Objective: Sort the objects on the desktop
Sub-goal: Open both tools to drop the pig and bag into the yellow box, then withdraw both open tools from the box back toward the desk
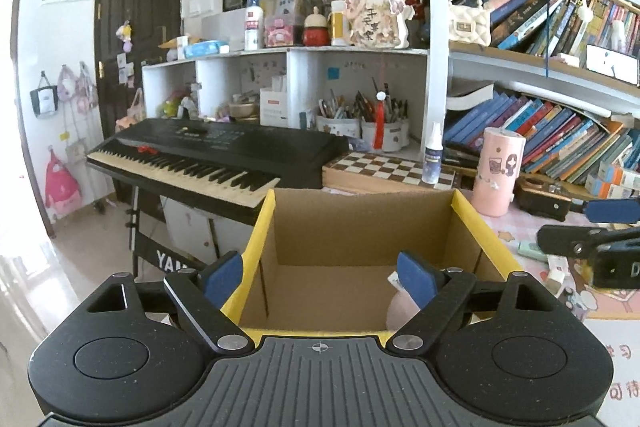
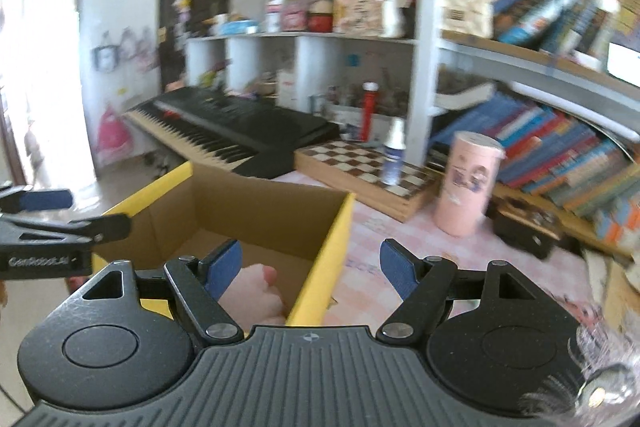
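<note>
**Mia:** Books fill the shelves [image 1: 560,39] at the back, and a black keyboard [image 1: 208,155] sits on the left. What is on the desk?

**Ben:** An open cardboard box [image 1: 360,223] with yellow edges sits on a pink checked tablecloth [image 2: 400,227]. Behind it is a chessboard [image 1: 384,167] with a small white bottle [image 1: 433,155] standing on it. A pink tube [image 1: 498,173] stands just beside the board.

**Mia:** Is anything in the box?

**Ben:** Yes. A soft pink thing [image 2: 256,291] lies at the bottom, near the front wall. I cannot tell what it is.

**Mia:** Where is the left gripper [image 1: 320,273]?

**Ben:** It hangs over the box. Its blue pads [image 1: 414,277] are wide apart, and nothing is pinched between them.

**Mia:** And the right gripper [image 2: 310,263]?

**Ben:** It is over the right wall of the box. Its jaws are apart too, with one pad on each side of the yellow edge, not squeezing it. That picture is a bit blurry.
</note>
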Motion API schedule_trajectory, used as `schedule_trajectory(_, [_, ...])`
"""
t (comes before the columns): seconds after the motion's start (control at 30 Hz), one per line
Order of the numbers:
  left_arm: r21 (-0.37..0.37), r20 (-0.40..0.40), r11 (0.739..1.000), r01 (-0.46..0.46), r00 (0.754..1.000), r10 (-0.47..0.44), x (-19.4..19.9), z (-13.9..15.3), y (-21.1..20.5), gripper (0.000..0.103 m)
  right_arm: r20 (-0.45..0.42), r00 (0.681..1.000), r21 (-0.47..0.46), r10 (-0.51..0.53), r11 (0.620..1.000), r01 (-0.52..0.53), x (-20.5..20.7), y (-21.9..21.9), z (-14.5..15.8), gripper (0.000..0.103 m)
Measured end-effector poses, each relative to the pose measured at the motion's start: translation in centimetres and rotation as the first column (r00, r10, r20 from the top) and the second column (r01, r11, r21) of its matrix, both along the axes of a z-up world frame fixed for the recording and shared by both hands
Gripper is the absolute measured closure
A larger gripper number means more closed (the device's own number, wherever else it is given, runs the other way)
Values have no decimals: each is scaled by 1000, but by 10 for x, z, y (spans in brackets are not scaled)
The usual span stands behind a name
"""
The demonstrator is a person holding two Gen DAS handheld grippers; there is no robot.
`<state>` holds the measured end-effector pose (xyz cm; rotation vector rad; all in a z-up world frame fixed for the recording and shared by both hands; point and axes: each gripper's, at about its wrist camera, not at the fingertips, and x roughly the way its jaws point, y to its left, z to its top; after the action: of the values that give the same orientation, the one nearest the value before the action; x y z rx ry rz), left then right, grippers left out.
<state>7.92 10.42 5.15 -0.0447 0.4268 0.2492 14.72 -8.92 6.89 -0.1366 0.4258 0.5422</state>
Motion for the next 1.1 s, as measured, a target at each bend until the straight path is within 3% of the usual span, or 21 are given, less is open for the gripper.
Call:
schedule_trajectory(0.5, [-37, -2, 999, 1, 1000, -1, -57, -9, 7, 16, -37, 966, 3, -256, 967, 256, -81, -21, -20, 29])
schedule_trajectory(0.83, [-38, -26, 999, 37, 999, -38, -89, -20, -4, 16, -92, 948, -32, -304, 953, 302, -126, -25, -43, 29])
schedule_trajectory(1.1, [-23, -40, 995, 102, 994, -103, -109, -27, -16, 16, -114, 952, -55, -282, 959, 278, -150, -16, -51, 28])
